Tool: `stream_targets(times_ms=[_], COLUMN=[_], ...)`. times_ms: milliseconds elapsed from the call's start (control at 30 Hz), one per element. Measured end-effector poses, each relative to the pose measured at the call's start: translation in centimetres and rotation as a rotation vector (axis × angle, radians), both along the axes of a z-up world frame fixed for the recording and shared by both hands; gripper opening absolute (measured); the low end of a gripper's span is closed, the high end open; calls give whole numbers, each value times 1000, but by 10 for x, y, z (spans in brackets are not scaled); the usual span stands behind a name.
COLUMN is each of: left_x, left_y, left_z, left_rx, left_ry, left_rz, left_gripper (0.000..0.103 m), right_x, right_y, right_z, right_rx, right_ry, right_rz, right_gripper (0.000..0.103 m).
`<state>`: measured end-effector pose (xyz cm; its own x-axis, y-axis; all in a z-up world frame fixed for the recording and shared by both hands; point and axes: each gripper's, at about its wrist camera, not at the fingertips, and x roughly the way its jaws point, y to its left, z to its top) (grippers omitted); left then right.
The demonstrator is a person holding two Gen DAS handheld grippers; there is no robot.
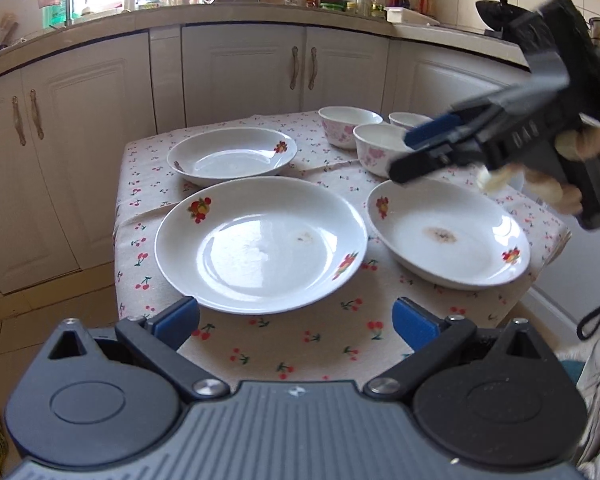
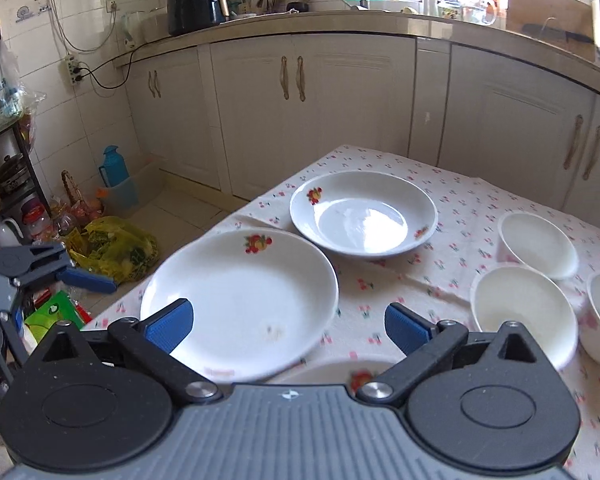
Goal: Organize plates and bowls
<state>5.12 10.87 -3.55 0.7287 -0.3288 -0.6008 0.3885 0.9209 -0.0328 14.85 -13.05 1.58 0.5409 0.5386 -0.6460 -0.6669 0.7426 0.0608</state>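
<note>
Three round glossy plates (image 1: 260, 244), cherry-print cloth (image 1: 300, 344)

Left gripper (image 1: 296, 316): grey ribbed body, two round black discs at the sides, black linkage arms pinned with silver screws. Blue pads on the fingers (image 1: 176, 318). Small white mark at the centre of the ribbed plate. Right gripper (image 2: 288, 322): same build, grey ribbed top, black discs, silver pivots, blue-padded fingers (image 2: 168, 326). Seen from the left wrist camera: boxy black housing, black cable trailing below, hand (image 1: 568, 188) wrapped round the grip.
</note>
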Motion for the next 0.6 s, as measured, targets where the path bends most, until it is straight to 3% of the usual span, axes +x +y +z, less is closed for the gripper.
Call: stream_targets(times_ms=[267,600], left_x=[-15,-7], left_y=[-34,-77], left_z=[8,12], left_rx=[23,19], left_ry=[-54,-4], left_rz=[56,-24], left_gripper=[102,102], right_x=[-51,-91], right_y=[-63,-110], right_z=[-13,-40], right_rx=[-6,-22], right_ry=[-22,-21], right_rz=[-75,-114], right_gripper=[103,103])
